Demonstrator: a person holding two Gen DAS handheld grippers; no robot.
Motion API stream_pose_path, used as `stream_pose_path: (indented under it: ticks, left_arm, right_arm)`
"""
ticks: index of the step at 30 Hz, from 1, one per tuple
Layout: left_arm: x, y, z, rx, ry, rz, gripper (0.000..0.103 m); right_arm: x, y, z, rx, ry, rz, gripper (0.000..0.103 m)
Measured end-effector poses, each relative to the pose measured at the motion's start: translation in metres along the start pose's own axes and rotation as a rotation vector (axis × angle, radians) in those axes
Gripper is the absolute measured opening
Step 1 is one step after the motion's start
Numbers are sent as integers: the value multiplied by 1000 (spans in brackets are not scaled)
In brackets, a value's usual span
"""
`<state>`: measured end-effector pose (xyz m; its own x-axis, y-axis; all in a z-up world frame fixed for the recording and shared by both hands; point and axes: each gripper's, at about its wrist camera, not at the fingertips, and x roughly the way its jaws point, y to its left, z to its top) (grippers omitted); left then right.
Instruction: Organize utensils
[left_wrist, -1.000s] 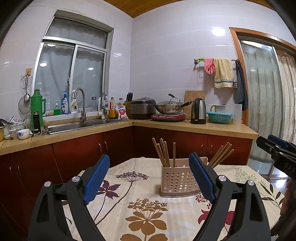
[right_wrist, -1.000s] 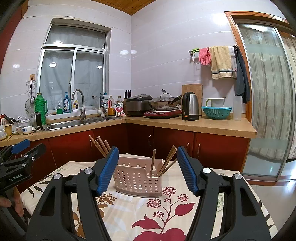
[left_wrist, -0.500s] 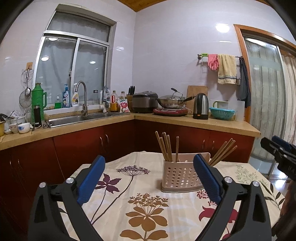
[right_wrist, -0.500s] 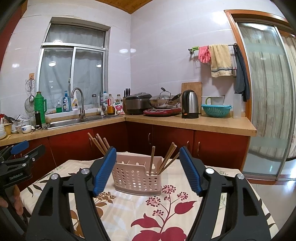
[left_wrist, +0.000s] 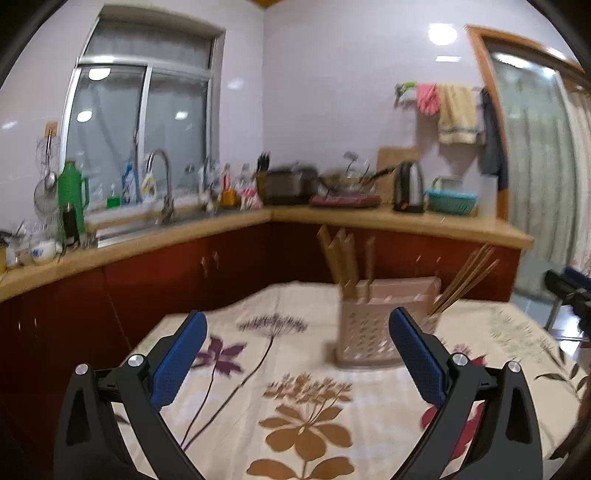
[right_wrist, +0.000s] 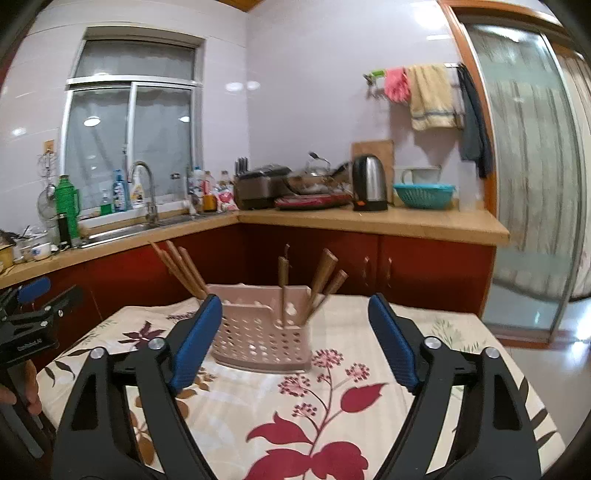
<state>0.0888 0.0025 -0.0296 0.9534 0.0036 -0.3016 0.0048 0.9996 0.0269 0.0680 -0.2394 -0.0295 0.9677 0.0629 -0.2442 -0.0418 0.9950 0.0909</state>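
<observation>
Both my claws dropped toward utensil caddy (right_wrist: 260, 332); right claw (right_wrist: 295, 332) just widened, left claw (left_wrist: 295, 347) spread, both empty.

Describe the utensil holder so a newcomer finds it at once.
Start at the table with the flowered cloth in front of the red cabinets. On it stands the pinkish perforated plastic holder, the only thing on the cloth. Brown chopsticks lean out of both of its ends.

Motion blur; ceiling-light glare; fisheye bowing
</observation>
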Motion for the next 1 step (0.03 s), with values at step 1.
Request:
stream_pose_path:
  ticks: [1]
  left_arm:
    - [13,5,-6,-16,41,13,96]
  right_arm:
    - [8,-7,-5,15,18,-12,89]
